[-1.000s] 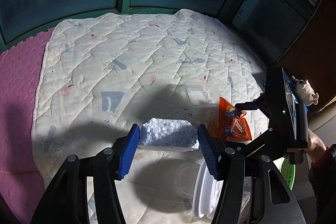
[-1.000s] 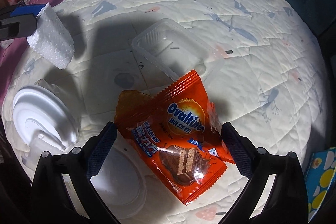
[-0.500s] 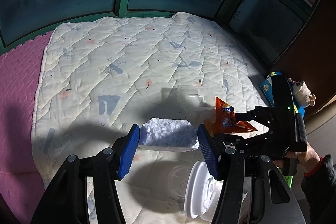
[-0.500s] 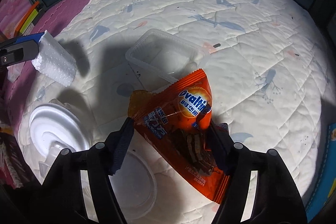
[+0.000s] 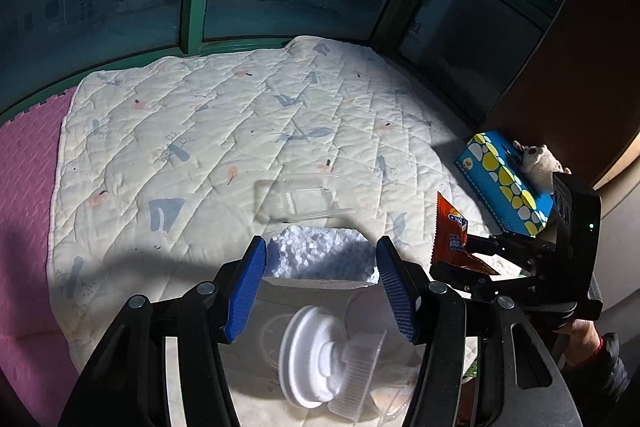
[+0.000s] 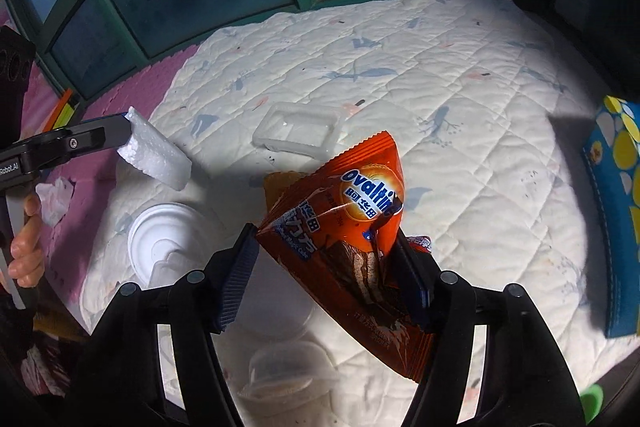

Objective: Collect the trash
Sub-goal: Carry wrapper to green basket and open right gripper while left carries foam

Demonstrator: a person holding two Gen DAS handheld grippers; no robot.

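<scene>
Nearest us, left tool (image 5: 320,279) clenched on the white foam block (image 5: 320,257), pads on both ends, block clear of the quilt (image 5: 224,131). Right tool (image 6: 326,267) has just been closing and now grips the orange Ovaltine wrapper (image 6: 340,227), crumpled between the jaws and hanging above the quilt. In the left view the wrapper (image 5: 452,239) shows off to the right, well apart from the foam.

Under both tools: white plastic lid (image 6: 164,243) and a clear cup (image 6: 280,367) lying on the quilt, not yet collected. Further out, clear plastic tray (image 5: 304,197) flat on the quilt, also untouched. Blue tissue box (image 5: 504,187) with a small plush toy (image 5: 536,161) at the quilt's far right edge; we judge these are not trash.

Step in hand, we think: carry both held pieces to the bin; a green edge (image 6: 592,403) at lower right may be it, cannot tell. To do it well: keep both grips firm, since the wrapper is slippery and bunched and may slide out. Keep the foam level; it crumbles if squeezed harder. Lift clear of the cup and lid before swinging across.
</scene>
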